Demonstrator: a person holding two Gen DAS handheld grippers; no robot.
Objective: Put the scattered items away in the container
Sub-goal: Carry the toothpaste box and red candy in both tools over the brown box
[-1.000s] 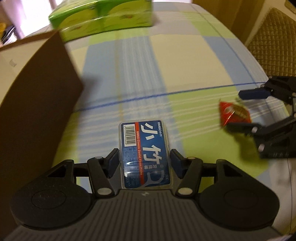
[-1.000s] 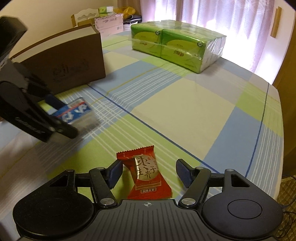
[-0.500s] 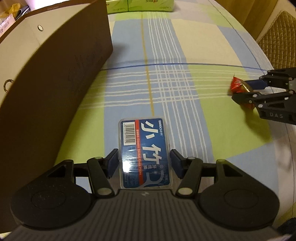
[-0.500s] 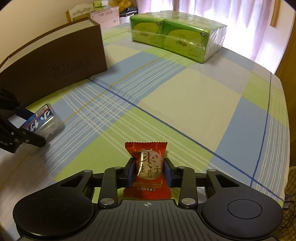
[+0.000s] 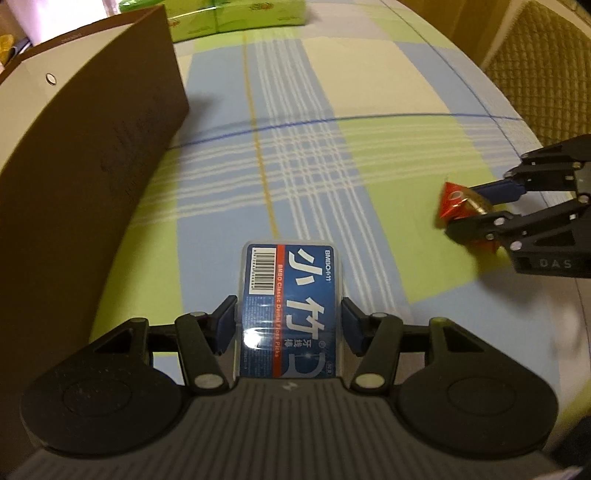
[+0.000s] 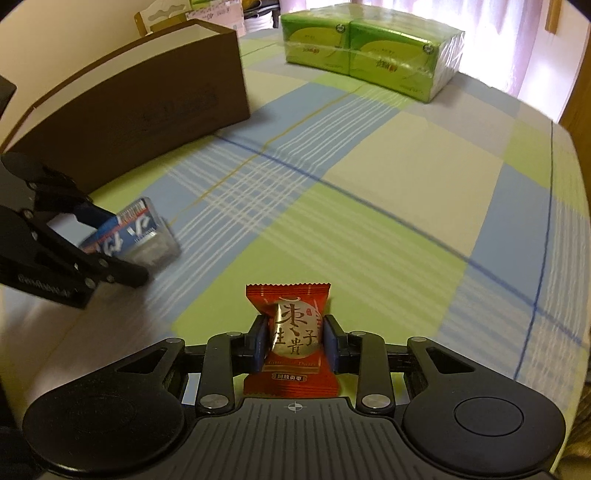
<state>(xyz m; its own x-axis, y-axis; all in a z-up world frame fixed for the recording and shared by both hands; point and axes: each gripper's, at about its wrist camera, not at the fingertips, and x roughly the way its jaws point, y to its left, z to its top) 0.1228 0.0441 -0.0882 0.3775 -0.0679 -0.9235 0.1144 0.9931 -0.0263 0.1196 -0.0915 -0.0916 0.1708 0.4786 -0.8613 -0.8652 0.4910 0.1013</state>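
Observation:
My left gripper (image 5: pixel 289 317) is shut on a blue floss pick box (image 5: pixel 291 295), held above the checked tablecloth; the same box (image 6: pixel 136 230) shows at the left in the right wrist view, between the left gripper's fingers (image 6: pixel 96 214). My right gripper (image 6: pixel 295 341) is shut on a red wrapped candy (image 6: pixel 293 332), also lifted off the cloth. In the left wrist view that candy (image 5: pixel 456 201) sits in the right gripper (image 5: pixel 491 206) at the far right. The brown cardboard container (image 5: pixel 85 147) stands just left of the left gripper, and its open top shows far left (image 6: pixel 147 99).
A green pack of tissue boxes (image 6: pixel 369 48) stands at the far side of the table, also seen at the top (image 5: pixel 236 14). A woven chair back (image 5: pixel 543 62) rises past the table's right edge. Checked tablecloth (image 6: pixel 388 206) covers the table between the grippers.
The right gripper closed on the red candy and lifted it. The left gripper, holding the floss box throughout, swung alongside the brown container.

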